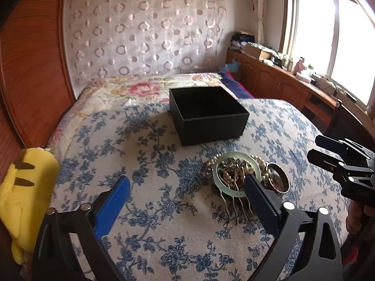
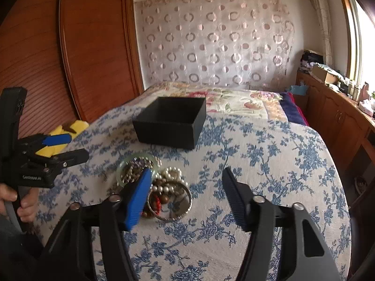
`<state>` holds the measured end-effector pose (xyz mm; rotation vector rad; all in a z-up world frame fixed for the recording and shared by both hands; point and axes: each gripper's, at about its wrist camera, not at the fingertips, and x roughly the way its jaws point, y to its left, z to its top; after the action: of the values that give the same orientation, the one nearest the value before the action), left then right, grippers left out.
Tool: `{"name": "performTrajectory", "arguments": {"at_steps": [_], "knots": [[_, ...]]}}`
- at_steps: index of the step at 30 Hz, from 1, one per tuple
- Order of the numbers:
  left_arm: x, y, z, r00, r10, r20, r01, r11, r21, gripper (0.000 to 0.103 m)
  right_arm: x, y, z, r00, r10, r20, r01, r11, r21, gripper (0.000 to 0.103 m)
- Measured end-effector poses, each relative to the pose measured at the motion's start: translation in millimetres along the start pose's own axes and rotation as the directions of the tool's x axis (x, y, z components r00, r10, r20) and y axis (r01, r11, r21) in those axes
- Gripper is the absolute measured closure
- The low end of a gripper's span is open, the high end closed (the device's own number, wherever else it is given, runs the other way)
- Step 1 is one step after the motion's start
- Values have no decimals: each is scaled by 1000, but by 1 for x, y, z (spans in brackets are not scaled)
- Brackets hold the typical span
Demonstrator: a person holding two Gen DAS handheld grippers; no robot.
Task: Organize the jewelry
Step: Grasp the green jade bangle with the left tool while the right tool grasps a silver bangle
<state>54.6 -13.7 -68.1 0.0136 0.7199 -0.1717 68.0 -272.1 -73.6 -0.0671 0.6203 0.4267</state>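
An open black box [image 1: 208, 114] [image 2: 171, 121] stands on the blue-flowered bedspread [image 1: 152, 164]. In front of it lies a jewelry pile: a pale green bangle [image 1: 236, 175] [image 2: 136, 167], pearl strands [image 2: 173, 173], a metal bangle [image 1: 279, 180] [image 2: 173, 201] and a metal hair comb [image 1: 236, 206]. My left gripper [image 1: 187, 179] is open and holds nothing, its right finger hanging over the pile's near edge. My right gripper [image 2: 187, 171] is open too; its blue left finger covers part of the pile, and nothing is pinched. Each gripper shows in the other's view [image 1: 315, 146] [image 2: 78, 147].
A yellow plush toy [image 1: 25, 187] [image 2: 63, 135] lies at the bed's left edge beside a wooden wardrobe [image 2: 93, 46]. A cluttered wooden cabinet [image 1: 281, 77] runs under the window on the right. A hand [image 2: 23, 203] grips the left tool's handle.
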Motion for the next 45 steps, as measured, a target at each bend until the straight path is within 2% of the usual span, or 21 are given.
{"name": "performTrajectory", "arguments": {"at_steps": [4,10,15,17,19,27,29,31,33,35,36,37,45], "knots": [[15,0,0,999,-21,-33,21,1000,0,18,12,-6,-6,999,5,-38,-5,1000,4,59],[32,4,4,995,-57,-76,57,998,-1,34,23,-14,-12,996,16,-84,-16,1000,6,70],[46,6,8,988,-109,-110,107,994,-18,50,29,-16,-15,994,33,-108,-33,999,4,71],[55,8,10,983,-129,-133,125,992,-35,60,31,-16,-15,993,38,-115,-38,999,4,71],[62,8,11,977,-150,-154,144,988,-47,64,32,-17,-15,992,41,-121,-41,999,3,71],[73,-1,18,966,-191,-176,186,982,-42,67,33,-22,-15,990,46,-136,-46,999,5,71],[79,-5,19,962,-195,-192,192,981,-33,73,35,-23,-15,988,53,-144,-53,999,4,71],[80,-8,20,958,-213,-192,210,977,-33,79,38,-22,-15,986,63,-154,-63,998,6,74],[81,-10,22,959,-206,-193,206,978,-20,79,43,-22,-16,980,94,-178,-92,996,16,80],[80,-11,23,961,-204,-188,206,979,-11,81,47,-21,-15,975,112,-193,-111,994,14,82],[78,-11,23,962,-205,-181,206,978,-12,83,49,-19,-15,973,115,-201,-116,993,5,83],[77,-10,24,963,-205,-176,206,978,-16,97,52,-19,-15,970,119,-210,-121,993,2,83],[68,-11,26,968,-196,-154,200,980,9,97,72,-19,-15,959,112,-261,-117,993,-7,83]]}}
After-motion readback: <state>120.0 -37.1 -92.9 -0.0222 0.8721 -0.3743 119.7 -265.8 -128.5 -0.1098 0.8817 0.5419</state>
